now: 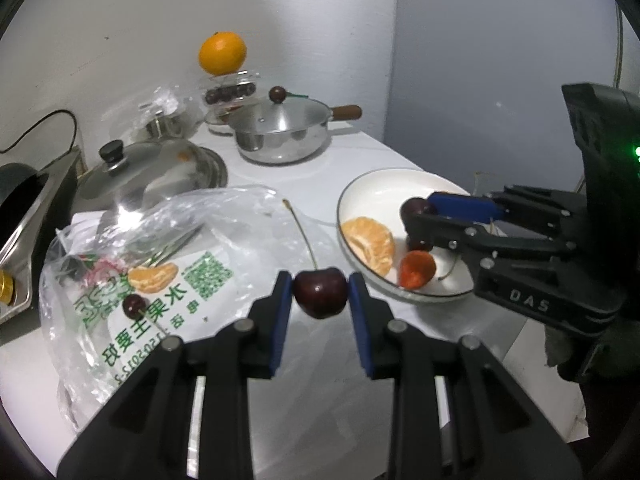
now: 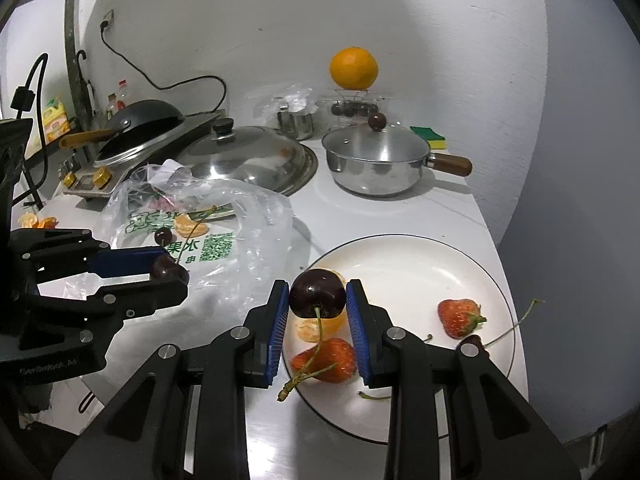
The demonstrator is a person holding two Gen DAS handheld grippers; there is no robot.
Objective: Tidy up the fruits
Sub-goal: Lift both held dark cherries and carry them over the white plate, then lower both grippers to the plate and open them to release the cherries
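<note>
Cherries ride in both tongs: left tongs grip one cherry, right tongs another cherry above the plate; next, probably release onto it.

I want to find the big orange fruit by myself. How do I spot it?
Look to the back of the white counter, behind the steel saucepan with the wooden handle. A clear glass jar holding dark cherries stands there. The round whole orange sits on top of it, higher than every other fruit and the only one unpeeled.
</note>
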